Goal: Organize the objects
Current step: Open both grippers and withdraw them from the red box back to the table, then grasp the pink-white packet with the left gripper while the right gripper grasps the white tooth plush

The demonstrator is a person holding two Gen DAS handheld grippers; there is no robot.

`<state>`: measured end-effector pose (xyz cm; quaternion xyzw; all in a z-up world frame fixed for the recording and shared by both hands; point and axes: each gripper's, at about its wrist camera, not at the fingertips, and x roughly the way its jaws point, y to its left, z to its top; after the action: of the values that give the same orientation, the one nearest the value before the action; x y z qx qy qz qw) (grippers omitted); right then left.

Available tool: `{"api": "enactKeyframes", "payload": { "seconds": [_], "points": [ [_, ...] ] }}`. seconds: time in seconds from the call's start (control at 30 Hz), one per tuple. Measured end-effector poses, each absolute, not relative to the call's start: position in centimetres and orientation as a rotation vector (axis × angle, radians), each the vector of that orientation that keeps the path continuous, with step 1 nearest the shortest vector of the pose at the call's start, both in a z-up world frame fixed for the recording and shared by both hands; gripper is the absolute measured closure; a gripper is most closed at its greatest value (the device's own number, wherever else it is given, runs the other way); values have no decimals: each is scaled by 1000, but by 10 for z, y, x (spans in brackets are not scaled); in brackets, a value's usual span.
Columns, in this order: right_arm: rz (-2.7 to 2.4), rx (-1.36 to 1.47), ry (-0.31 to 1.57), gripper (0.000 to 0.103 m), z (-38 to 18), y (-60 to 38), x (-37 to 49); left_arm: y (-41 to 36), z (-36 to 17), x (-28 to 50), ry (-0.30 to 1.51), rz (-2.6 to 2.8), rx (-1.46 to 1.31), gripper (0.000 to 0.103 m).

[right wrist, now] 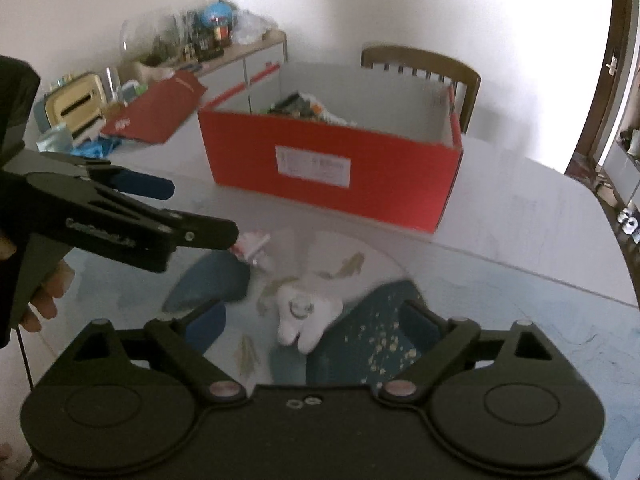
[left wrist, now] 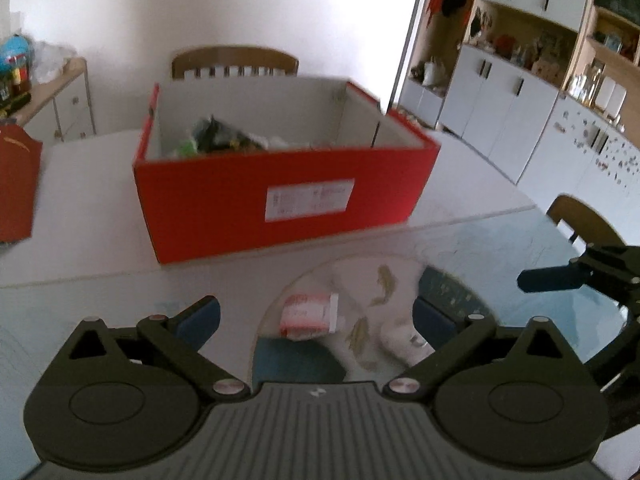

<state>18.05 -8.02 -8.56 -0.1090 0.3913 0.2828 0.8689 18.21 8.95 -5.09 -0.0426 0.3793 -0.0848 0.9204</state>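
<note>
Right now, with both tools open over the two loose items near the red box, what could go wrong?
1. The left tool and right tool aim at neighbours, the small red-and-white packet and the white tooth-shaped plush toy; the tools might collide.
2. The round glass turntable beneath looks smooth, so either item may slide away as the fingers close.
3. The open red cardboard box already holds clutter, so drops might catch on its rim.

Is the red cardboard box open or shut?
Open: the red cardboard box has no lid, and its pale inner walls and packets inside show from above.
</note>
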Motion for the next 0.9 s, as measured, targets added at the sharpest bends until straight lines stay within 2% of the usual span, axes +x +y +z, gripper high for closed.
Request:
{"api": "enactKeyframes", "payload": {
  "seconds": [0.33,0.9],
  "points": [
    [594,-252,869,12,-115,-71,183,86,-93,201,839,-199,-77,0],
    [560,-249,917,24,-138,-59,203,87,-112,227,843,-222,4,0]
  ]
}}
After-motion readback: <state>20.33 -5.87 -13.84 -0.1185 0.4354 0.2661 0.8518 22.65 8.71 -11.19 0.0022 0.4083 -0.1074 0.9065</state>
